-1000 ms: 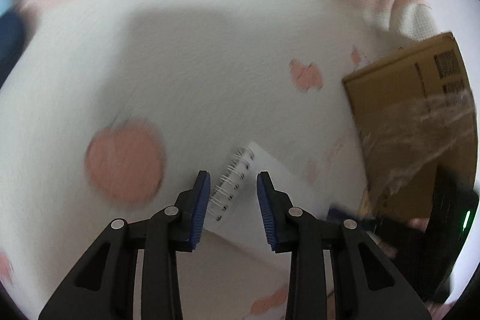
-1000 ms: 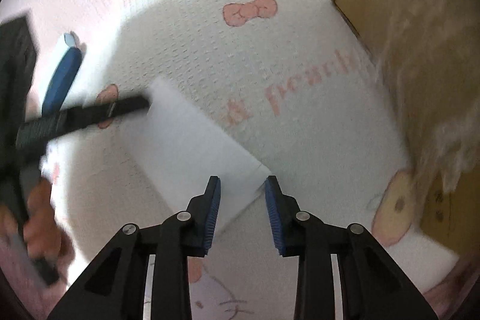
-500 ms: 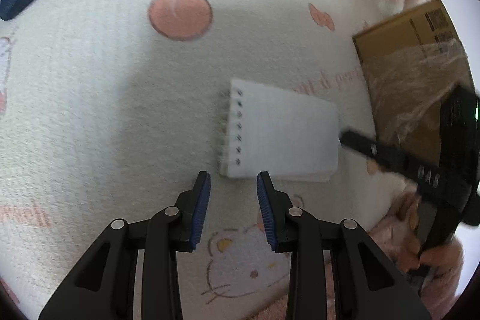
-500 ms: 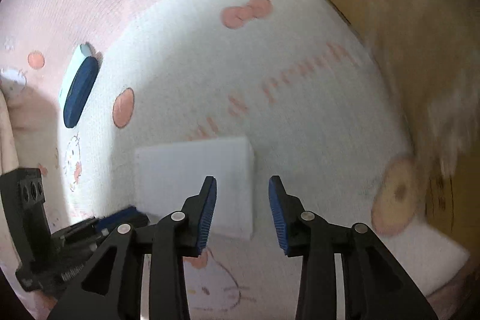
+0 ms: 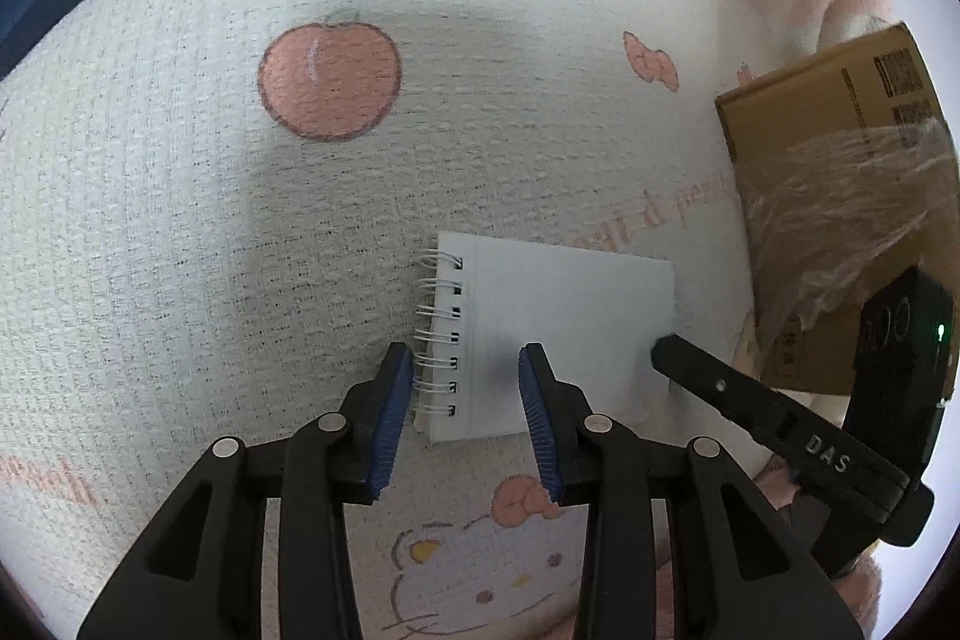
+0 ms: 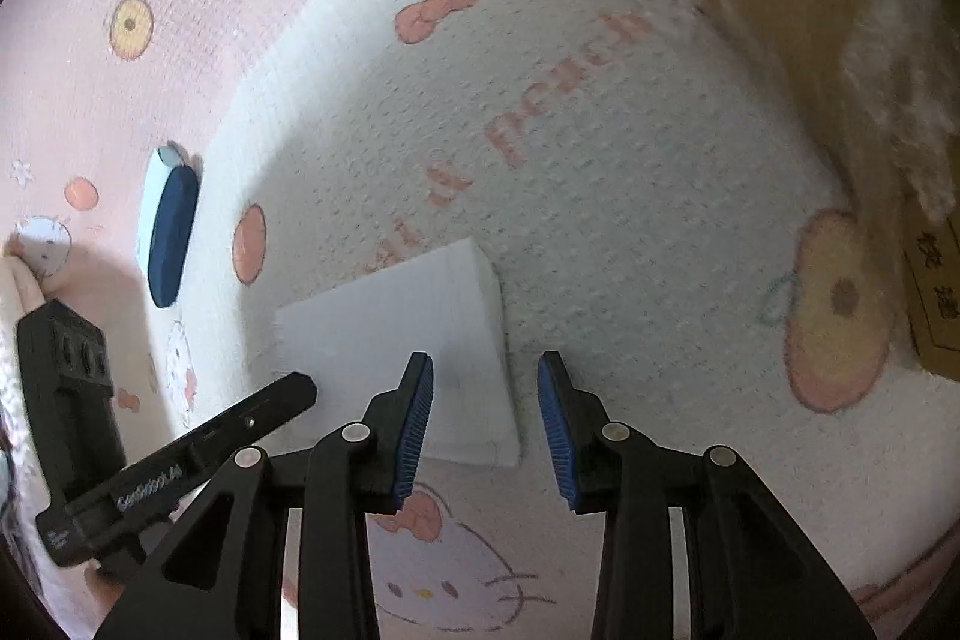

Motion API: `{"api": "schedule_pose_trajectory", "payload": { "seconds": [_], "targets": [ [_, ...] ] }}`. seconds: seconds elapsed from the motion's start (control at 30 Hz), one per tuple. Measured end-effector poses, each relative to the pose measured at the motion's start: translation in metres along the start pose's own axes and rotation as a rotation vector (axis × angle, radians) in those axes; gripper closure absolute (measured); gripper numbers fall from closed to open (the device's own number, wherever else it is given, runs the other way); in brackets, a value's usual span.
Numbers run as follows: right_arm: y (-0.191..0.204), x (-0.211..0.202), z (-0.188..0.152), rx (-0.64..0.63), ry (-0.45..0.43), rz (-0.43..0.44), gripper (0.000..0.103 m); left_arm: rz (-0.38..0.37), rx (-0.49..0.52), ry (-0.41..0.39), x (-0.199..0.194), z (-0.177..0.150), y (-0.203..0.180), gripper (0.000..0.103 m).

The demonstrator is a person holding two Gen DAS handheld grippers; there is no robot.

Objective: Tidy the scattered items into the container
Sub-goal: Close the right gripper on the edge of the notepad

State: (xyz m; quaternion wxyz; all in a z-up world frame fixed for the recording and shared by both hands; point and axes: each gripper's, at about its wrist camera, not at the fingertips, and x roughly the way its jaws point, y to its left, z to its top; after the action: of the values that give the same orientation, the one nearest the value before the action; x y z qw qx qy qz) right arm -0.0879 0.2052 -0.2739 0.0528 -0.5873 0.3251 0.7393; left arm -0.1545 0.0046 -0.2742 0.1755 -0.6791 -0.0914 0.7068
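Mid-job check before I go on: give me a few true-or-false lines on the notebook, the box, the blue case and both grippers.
1. The spiral notebook lies flat on the blanket. True.
2. The notebook is already inside the cardboard box. False: it lies outside, beside the box.
3. The left gripper straddles the notebook's coil edge, jaws opening, not clamped. True.
4. The right gripper holds the blue case. False: it is empty, its open jaws over the notebook's other edge.
5. The blue case lies on the blanket, away from the notebook. True.
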Motion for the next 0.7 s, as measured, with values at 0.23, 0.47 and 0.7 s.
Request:
{"api": "schedule_pose_trajectory", "payload": {
  "seconds": [0.23,0.47,0.7],
  "targets": [
    [0.006,-0.001,-0.007,-0.038,0.062,-0.033,0.067,0.050,0.062,0.068,0.002,-0.023,-0.014,0.064],
    [-0.008,-0.002,-0.017,-0.005,0.131,0.040,0.068,0.045,0.003,0.088,-0.002,-0.020,-0.006,0.064],
    [-0.007,0.005,-0.016,-0.015,0.114,0.097,0.056,0.053,-0.012,0.072,0.004,-0.010,-0.007,0.062]
  ]
}}
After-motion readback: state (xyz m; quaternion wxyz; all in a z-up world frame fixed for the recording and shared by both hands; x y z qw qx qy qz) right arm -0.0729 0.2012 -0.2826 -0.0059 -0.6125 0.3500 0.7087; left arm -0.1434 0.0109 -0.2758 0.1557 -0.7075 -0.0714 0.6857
